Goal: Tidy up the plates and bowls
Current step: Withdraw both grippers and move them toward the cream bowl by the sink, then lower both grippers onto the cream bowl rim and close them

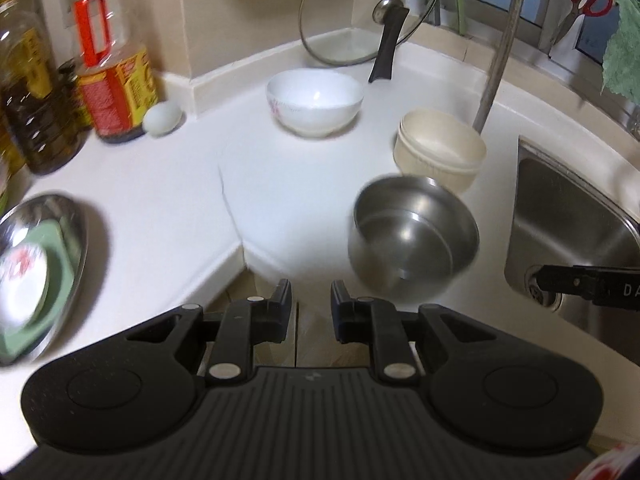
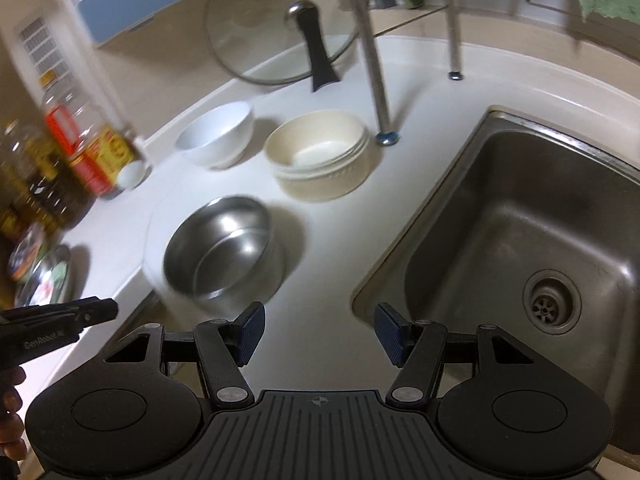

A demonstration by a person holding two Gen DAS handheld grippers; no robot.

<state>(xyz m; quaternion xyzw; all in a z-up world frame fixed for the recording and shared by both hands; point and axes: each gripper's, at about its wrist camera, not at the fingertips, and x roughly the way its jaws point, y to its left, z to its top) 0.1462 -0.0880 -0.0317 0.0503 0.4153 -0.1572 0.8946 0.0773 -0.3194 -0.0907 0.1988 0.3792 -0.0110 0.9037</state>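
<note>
Nested steel bowls [image 1: 412,236] [image 2: 222,250] stand on the white counter near its front edge. A stack of cream bowls [image 1: 440,150] [image 2: 320,152] stands behind them, and a white flowered bowl [image 1: 315,102] [image 2: 218,136] further back left. At far left a steel plate [image 1: 76,220] [image 2: 44,280] carries a green plate and a white plate. My left gripper [image 1: 311,300] is open and empty, in front of the counter edge, left of the steel bowls. My right gripper [image 2: 320,324] is open wide and empty, just right of and in front of the steel bowls.
Oil bottles [image 1: 112,76] [image 2: 88,148] and an egg [image 1: 163,118] stand at the back left. A glass lid [image 1: 360,20] [image 2: 280,36] leans on the back wall. The steel sink [image 1: 572,236] [image 2: 520,240] lies to the right. Rack legs [image 2: 378,80] stand behind the cream bowls.
</note>
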